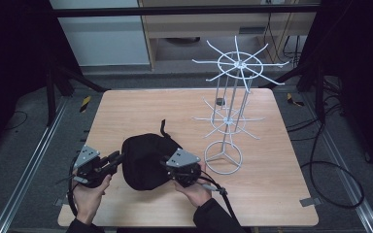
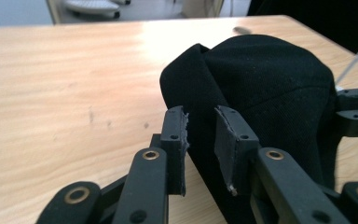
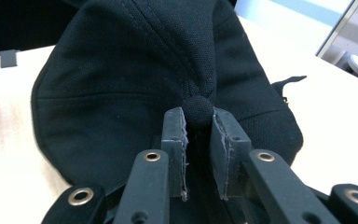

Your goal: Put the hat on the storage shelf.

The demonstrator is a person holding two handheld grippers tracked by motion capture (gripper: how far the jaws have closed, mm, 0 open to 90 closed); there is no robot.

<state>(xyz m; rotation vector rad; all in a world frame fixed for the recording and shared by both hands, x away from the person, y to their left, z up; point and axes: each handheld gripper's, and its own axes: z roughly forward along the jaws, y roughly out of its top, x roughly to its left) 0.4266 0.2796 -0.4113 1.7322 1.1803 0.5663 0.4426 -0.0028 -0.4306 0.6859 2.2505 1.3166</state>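
Your right gripper (image 3: 198,126) pinches the black fabric cap (image 3: 135,84) by its button; your left gripper (image 2: 200,135), seemingly unclamped, should close squarely on the brim.

Dim surroundings, tabletop glare, soft focus

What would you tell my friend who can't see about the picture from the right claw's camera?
The right claw pinches a black cap at the little round button on its top, with cloth bunched between its two black jaws. The cap lies on a pale wooden table, and a short black strap pokes out on the cap's right.
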